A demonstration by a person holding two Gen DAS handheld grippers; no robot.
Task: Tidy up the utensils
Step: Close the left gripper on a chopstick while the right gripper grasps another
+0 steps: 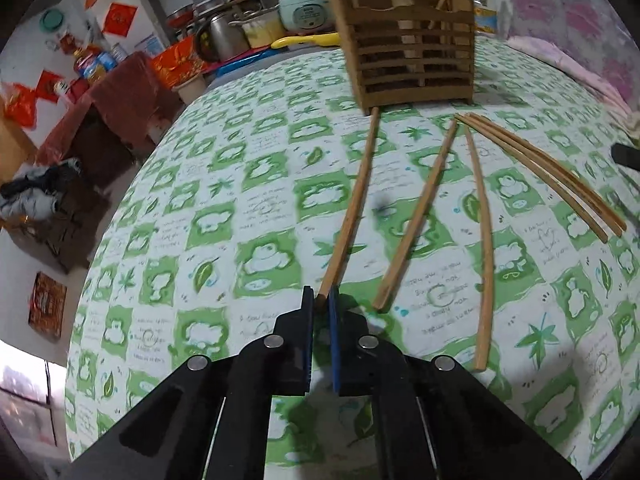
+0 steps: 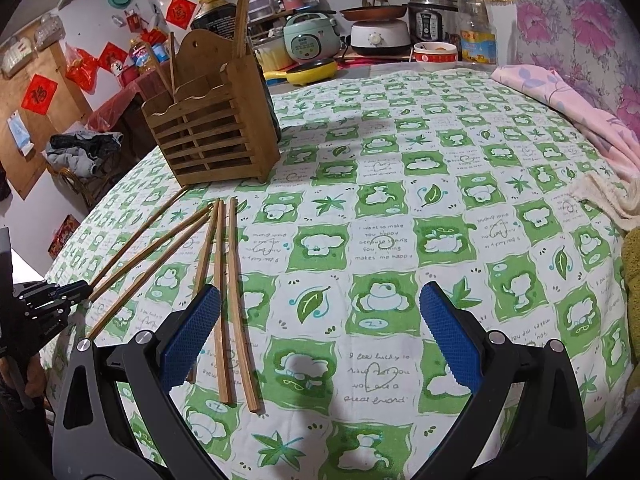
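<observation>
The chopstick [image 1: 354, 204] runs up the frame's middle toward the wooden holder [image 1: 408, 46] at the top, its near end pinched in your left gripper [image 1: 321, 300]. Four more chopsticks [image 1: 484, 216] lie loose to the right on the green-checked cloth [image 1: 224, 184]. Your right gripper [image 2: 320, 312] hangs wide open over the cloth, holding nothing.

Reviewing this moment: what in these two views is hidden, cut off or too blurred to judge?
- Left wrist view: the near end of the chopstick disappears between the pads of the left tool, so how much is gripped is unclear.
- Left wrist view: the wooden holder is cut off by the top edge and blurred; its contents cannot be counted.
- Right wrist view: the left pad of the right tool covers part of one chopstick.
</observation>
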